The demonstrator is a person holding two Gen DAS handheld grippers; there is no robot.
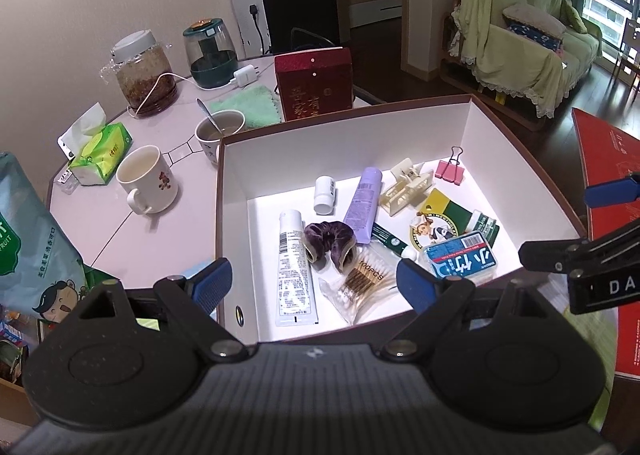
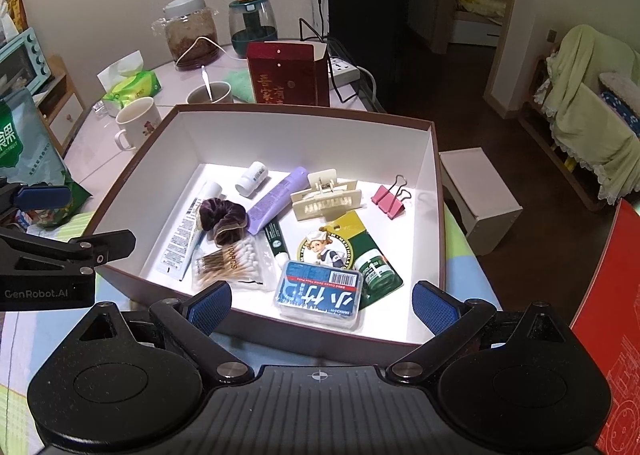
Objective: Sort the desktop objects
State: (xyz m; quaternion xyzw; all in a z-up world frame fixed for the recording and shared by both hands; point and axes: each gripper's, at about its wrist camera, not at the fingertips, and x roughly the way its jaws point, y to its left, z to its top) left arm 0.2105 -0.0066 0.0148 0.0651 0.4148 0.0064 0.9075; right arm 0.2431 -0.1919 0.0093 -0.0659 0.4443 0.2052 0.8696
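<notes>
Both the left gripper (image 1: pixel 312 283) and the right gripper (image 2: pixel 322 301) hover wide open and empty above the box (image 2: pixel 436 191), where the small things (tubes, clips, cotton swabs (image 2: pixel 232 261)) already lie, so sorting looks nearly done.

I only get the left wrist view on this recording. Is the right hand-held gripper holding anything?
Observer: No. The right hand-held gripper is open and empty, facing the box.
Operator: Anything hidden behind the red carton?
Observer: A white power strip lies just behind the red carton.
Operator: What is on the floor to the right of the box?
Observer: A low white stand sits on the dark floor there.
</notes>
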